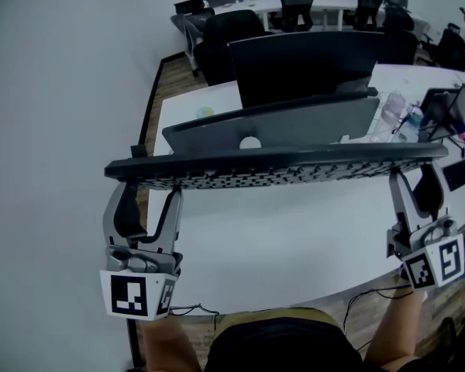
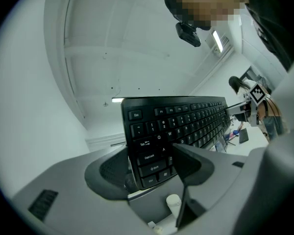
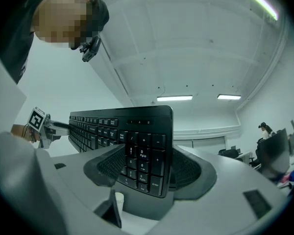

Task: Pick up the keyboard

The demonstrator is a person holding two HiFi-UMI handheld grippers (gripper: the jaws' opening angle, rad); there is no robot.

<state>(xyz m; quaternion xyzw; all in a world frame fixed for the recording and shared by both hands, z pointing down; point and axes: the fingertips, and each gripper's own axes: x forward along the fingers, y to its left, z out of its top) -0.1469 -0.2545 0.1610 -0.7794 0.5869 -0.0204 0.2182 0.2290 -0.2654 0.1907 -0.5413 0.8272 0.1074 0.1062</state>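
Observation:
A black keyboard hangs level in the air above the white desk, seen edge-on with its keys toward me. My left gripper is shut on its left end, and my right gripper is shut on its right end. In the left gripper view the keyboard stands between the jaws of that gripper, which clamp the Esc-to-Ctrl end. The right gripper view has the keyboard pinched at the number pad by the right gripper.
Behind the keyboard stand a dark monitor and a grey sloped stand. A plastic bottle and small items sit at the desk's right. Office chairs and more desks are beyond. A cable hangs at the desk's near edge.

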